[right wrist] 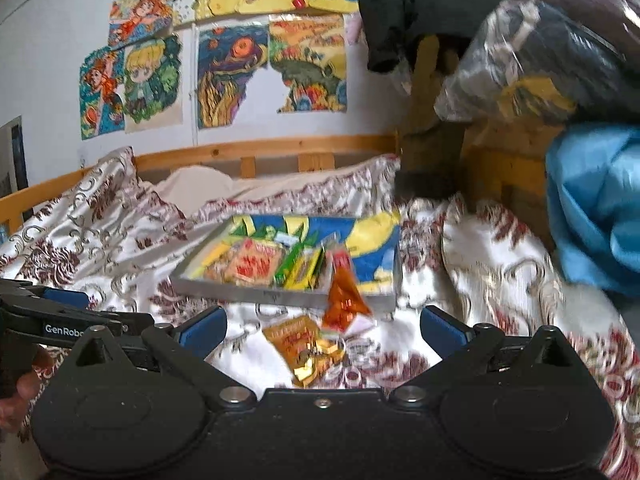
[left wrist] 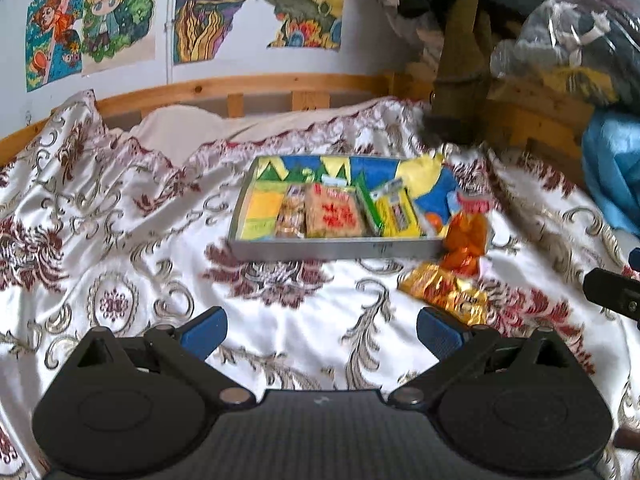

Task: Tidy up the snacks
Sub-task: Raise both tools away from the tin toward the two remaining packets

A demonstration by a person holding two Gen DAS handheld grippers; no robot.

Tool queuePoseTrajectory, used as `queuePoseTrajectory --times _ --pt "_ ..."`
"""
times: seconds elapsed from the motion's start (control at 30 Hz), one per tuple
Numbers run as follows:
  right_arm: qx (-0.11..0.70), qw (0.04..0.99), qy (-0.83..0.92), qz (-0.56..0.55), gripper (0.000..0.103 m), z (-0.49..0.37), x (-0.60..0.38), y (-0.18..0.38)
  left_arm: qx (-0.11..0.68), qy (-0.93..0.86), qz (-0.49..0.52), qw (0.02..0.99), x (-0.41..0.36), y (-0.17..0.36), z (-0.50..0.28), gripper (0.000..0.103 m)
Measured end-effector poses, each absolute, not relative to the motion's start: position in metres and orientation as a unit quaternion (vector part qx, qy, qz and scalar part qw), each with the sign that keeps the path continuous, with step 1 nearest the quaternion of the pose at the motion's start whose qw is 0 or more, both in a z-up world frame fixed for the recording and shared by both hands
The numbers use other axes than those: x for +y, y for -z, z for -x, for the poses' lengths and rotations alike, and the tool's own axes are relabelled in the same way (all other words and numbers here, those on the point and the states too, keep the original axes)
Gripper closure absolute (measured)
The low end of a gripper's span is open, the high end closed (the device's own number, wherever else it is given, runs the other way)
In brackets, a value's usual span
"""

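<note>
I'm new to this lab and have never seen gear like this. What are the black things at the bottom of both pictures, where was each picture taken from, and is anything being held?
The black shapes are hand-held grippers, one in each of a person's hands; there is no robot arm. Each carries a wide-angle camera looking forward along its two blue-tipped fingers. One picture comes from the left gripper, the other from the right gripper. Both are open and hold nothing.

They face a bed with a patterned bedspread. On it sits a shallow tray holding several snack packets side by side. Two snacks are not lined up with them: an orange packet leaning at the tray's front right corner, and a gold packet on the bedspread in front of it. In the right view, the left gripper shows at the left edge.
</note>
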State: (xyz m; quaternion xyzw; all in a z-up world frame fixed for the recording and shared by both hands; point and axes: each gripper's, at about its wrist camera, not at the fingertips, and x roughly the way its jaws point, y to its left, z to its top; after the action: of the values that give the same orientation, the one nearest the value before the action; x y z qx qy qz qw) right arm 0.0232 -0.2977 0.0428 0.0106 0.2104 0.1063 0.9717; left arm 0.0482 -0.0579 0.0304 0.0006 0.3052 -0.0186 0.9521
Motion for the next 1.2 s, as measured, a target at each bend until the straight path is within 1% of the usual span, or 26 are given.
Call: queuePoseTrajectory --times 0.57,1.2 --pt "0.29 0.953 -0.085 -0.018 0.001 -0.023 -0.299 -0.003 0.369 0.021 -0.021 0.929 -0.063 0.004 -0.05 0.0" --pt "0.302 0.951 -0.069 -0.011 0.001 -0.03 -0.309 0.003 0.398 0.032 -0.018 0.917 -0.068 0.021 -0.058 0.0"
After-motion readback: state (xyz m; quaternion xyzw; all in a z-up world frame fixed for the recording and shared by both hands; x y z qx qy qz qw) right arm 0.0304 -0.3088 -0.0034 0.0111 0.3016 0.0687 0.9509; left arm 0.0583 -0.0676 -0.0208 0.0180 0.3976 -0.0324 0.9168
